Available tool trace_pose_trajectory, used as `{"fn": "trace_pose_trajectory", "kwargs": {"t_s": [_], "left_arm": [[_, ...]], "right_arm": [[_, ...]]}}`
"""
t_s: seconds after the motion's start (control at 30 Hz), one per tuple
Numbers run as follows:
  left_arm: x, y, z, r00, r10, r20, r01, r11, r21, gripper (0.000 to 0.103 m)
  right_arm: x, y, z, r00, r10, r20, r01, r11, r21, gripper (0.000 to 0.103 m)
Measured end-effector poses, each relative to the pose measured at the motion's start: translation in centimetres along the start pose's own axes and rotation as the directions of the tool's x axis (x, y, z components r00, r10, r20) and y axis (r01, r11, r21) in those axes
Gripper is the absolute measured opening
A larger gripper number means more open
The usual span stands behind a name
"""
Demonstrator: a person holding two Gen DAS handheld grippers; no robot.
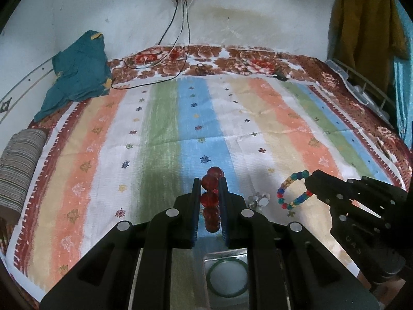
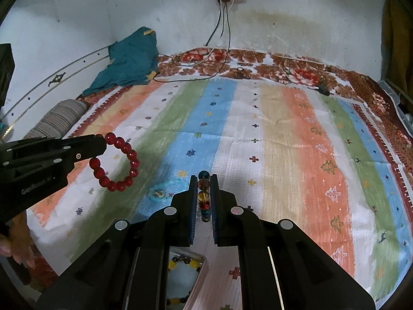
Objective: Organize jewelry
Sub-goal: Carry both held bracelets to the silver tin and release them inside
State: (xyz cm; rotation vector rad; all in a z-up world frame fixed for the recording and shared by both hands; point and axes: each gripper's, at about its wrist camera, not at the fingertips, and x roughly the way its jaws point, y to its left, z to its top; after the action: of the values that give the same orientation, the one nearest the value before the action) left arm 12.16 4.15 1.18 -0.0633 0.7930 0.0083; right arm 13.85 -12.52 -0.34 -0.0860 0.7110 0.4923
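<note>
In the left wrist view my left gripper (image 1: pixel 211 180) is shut on a red bead bracelet (image 1: pixel 209 199), held edge-on above the striped bedsheet. To its right, my right gripper (image 1: pixel 308 180) holds a multicolour bead bracelet (image 1: pixel 284 190) that hangs as a loop. The right wrist view shows my right gripper (image 2: pixel 203 178) shut on that multicolour bracelet (image 2: pixel 203 196). At far left my left gripper (image 2: pixel 103 140) carries the red bracelet (image 2: pixel 121 180). A clear box with a green bangle (image 1: pixel 227 276) lies under the left gripper. A box with yellow and dark beads (image 2: pixel 183 279) lies under the right gripper.
A silvery trinket (image 1: pixel 258 199) and a blue sparkly piece (image 2: pixel 157 193) lie on the sheet. A teal cloth (image 1: pixel 77 72), a striped pillow (image 1: pixel 18 170) and cables (image 1: pixel 144 82) sit at the far side and left. A person's hand (image 2: pixel 15 250) is at lower left.
</note>
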Motion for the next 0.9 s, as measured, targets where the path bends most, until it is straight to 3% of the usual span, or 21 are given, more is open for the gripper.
{"fn": "trace_pose_trajectory", "kwargs": {"t_s": [0.9], "left_arm": [[-3.8, -1.2, -3.9, 0.998, -0.055, 0.006, 0.055, 0.998, 0.012, 0.013]], "right_arm": [[-3.0, 1.5, -2.9, 0.998, 0.057, -0.008, -0.057, 0.998, -0.010, 0.011]]}}
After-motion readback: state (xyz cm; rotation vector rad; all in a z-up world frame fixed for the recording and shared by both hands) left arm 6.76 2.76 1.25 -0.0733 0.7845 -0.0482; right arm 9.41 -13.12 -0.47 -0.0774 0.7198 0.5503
